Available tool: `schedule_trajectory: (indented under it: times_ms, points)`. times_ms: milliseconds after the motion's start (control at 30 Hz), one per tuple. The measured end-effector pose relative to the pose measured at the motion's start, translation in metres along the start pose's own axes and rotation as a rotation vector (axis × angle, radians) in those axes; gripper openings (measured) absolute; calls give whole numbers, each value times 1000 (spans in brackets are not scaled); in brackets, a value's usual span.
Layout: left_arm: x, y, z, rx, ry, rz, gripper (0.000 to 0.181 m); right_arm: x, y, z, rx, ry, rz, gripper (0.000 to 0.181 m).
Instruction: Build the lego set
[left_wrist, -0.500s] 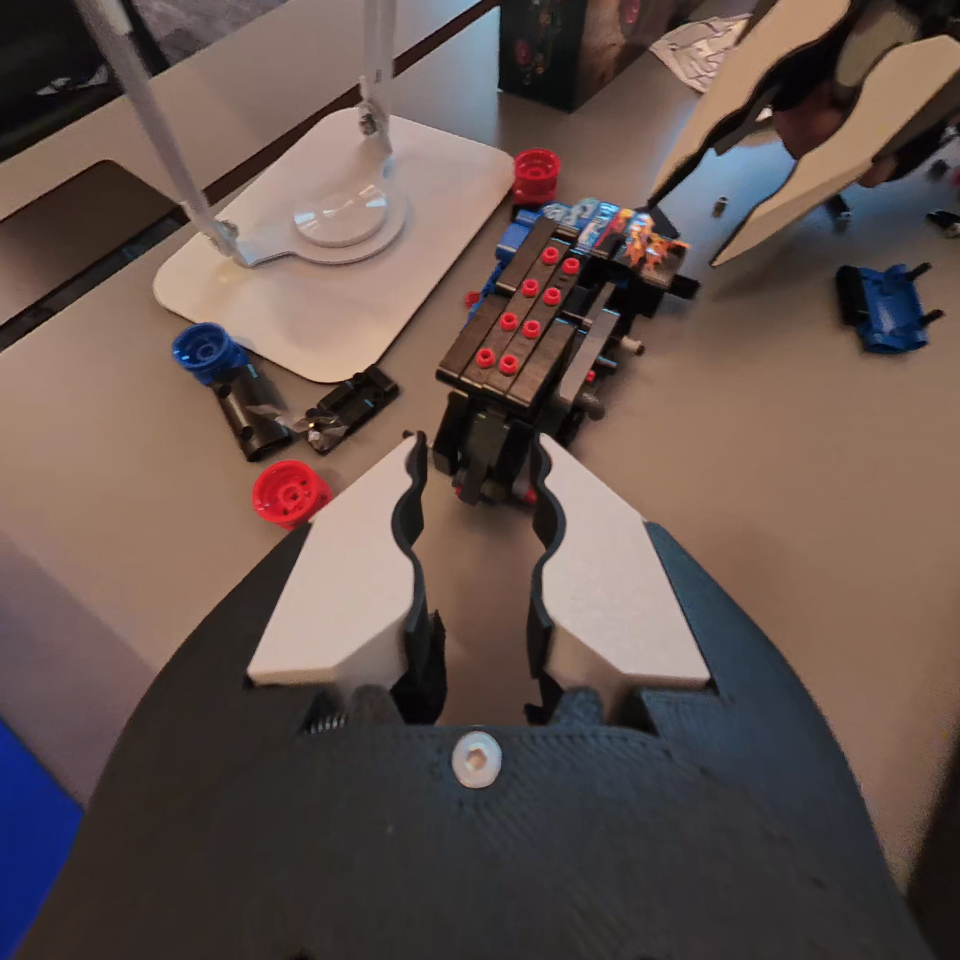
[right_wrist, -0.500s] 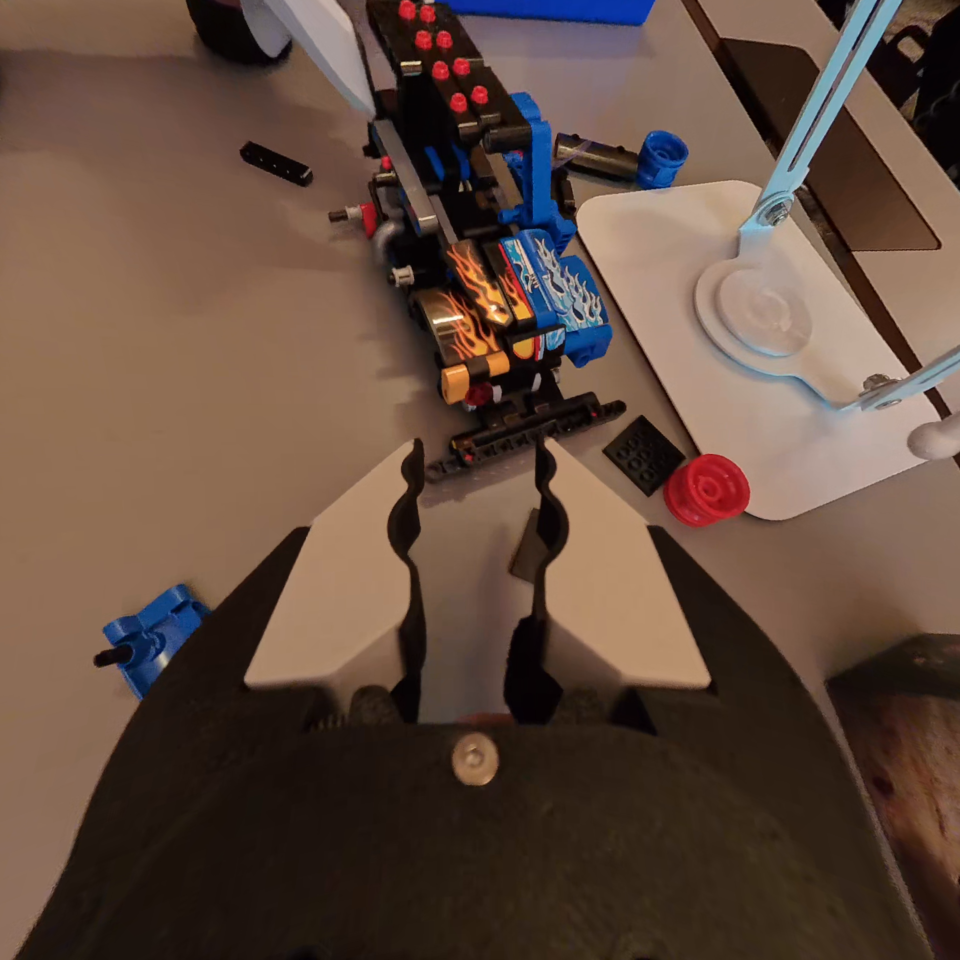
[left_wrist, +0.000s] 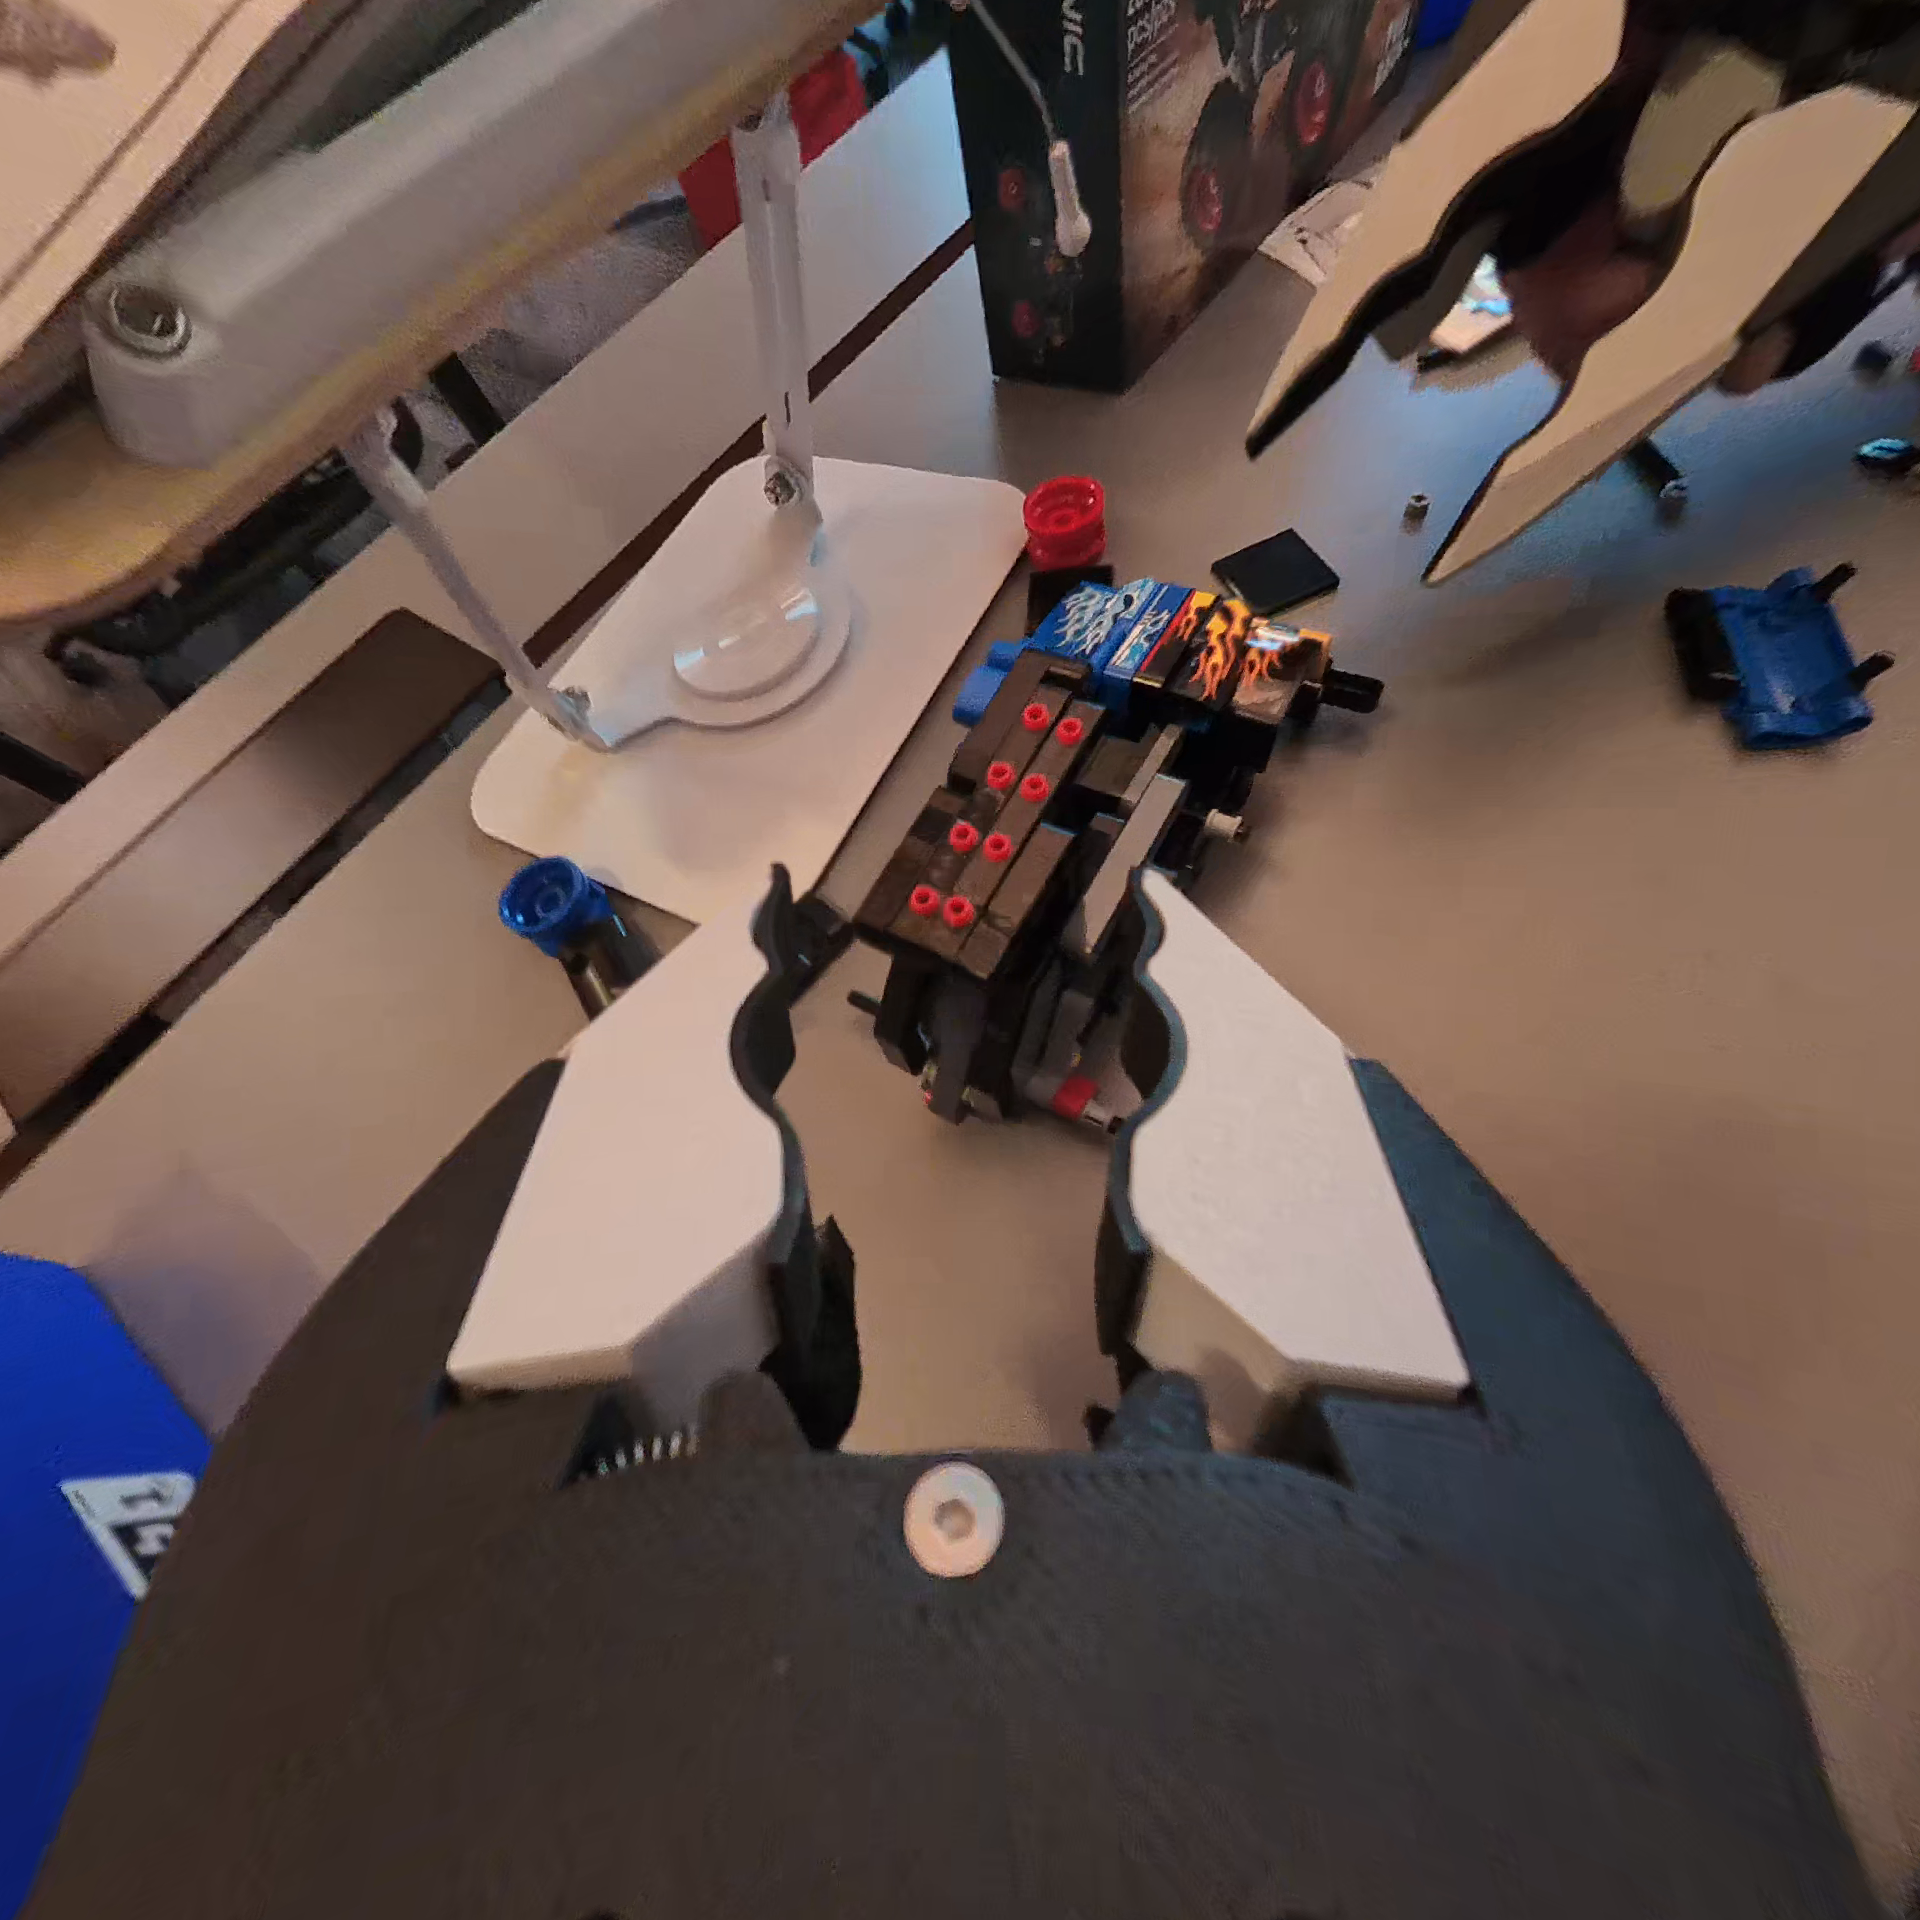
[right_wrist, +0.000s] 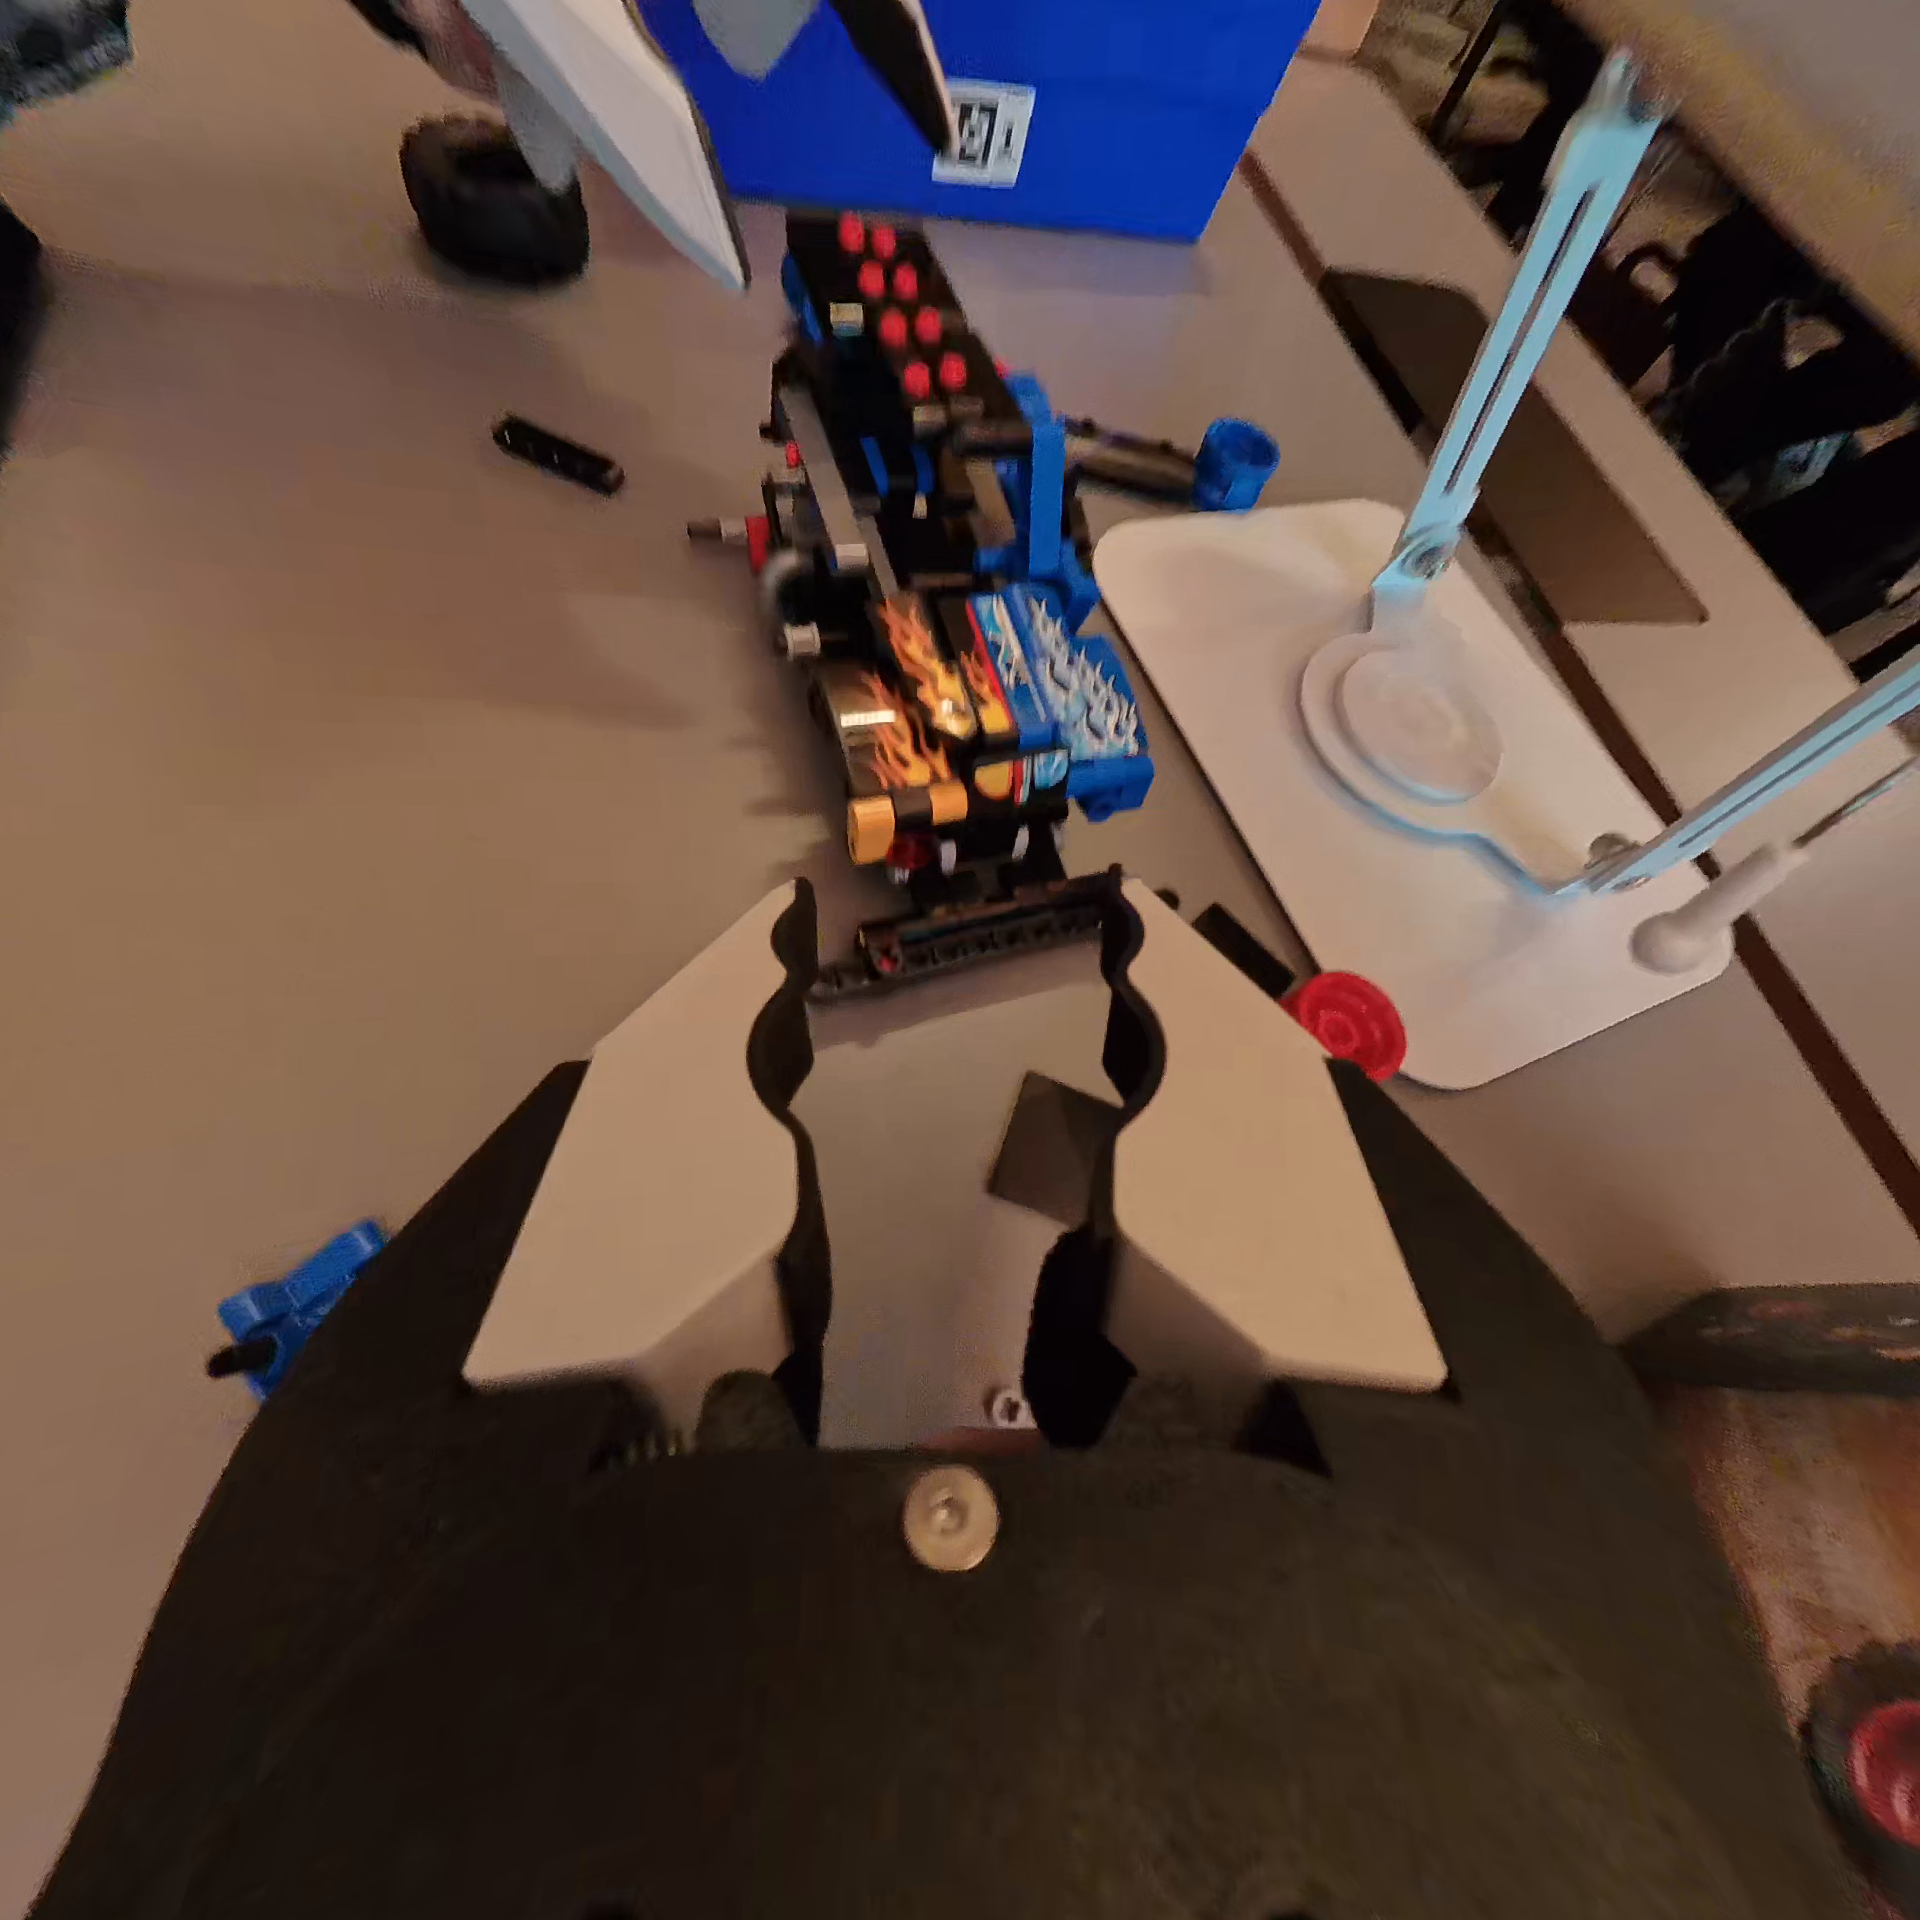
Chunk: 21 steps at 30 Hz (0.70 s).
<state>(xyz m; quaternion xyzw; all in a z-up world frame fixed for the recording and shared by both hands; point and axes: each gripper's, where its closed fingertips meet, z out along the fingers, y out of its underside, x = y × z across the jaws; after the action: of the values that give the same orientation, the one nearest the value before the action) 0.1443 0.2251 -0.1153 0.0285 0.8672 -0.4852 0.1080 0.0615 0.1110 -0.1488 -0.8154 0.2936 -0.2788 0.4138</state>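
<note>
Desk (left_wrist: 1558, 1039) carries everything. White lamp base (left_wrist: 748, 748) sits just left of the lego truck (left_wrist: 1091, 790), mid-desk. Left gripper (left_wrist: 956, 904) released, jaws apart w/ the truck's near end between them; can't tell if touching. Right gripper (right_wrist: 956, 914) released too, empty, tips just short of the truck's black front beam (right_wrist: 977, 935). Red hub (right_wrist: 1345, 1023) beside base; blue part (left_wrist: 1766, 665) lies apart.
</note>
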Motion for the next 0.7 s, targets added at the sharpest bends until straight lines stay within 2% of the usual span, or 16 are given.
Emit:
schedule_trajectory:
  times_ms: [133,300,500,633,700]
  points:
    - [2,-3,11,-75,72,77,59,1,-30,-3,69,2,14,54]
    - [10,7,30,-170,201,121,49,-1,-49,21,47,-57,21,54]
    - [16,5,39,-106,226,112,39,2,-58,63,-8,-98,18,50]
    - [16,4,39,-50,237,88,38,1,-60,76,14,-118,20,37]
    - [18,4,39,-36,241,82,38,7,-60,77,24,-97,9,22]
